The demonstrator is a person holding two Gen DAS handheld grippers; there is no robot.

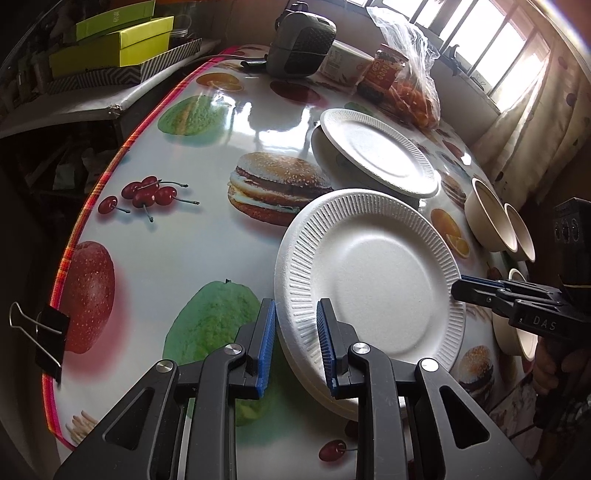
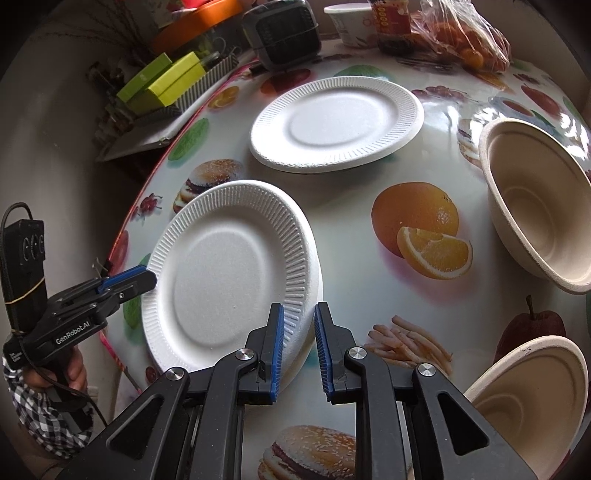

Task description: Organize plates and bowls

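Observation:
A stack of white foam plates (image 1: 373, 280) (image 2: 229, 273) lies on the fruit-print table. My left gripper (image 1: 295, 343) is open with its fingers on either side of the stack's near rim. My right gripper (image 2: 298, 347) is open astride the opposite rim; it also shows in the left wrist view (image 1: 469, 286). A second white plate (image 1: 380, 151) (image 2: 336, 122) lies farther back. Beige bowls (image 2: 535, 199) (image 1: 491, 221) sit to the right, another (image 2: 528, 398) near the right gripper.
A dark speaker (image 1: 301, 44), a red-labelled jar (image 1: 384, 70), a white cup (image 2: 351, 22) and a plastic bag of oranges (image 2: 461, 37) stand at the back. Green boxes (image 1: 118, 40) sit beyond the left table edge. A binder clip (image 1: 48, 339) grips that edge.

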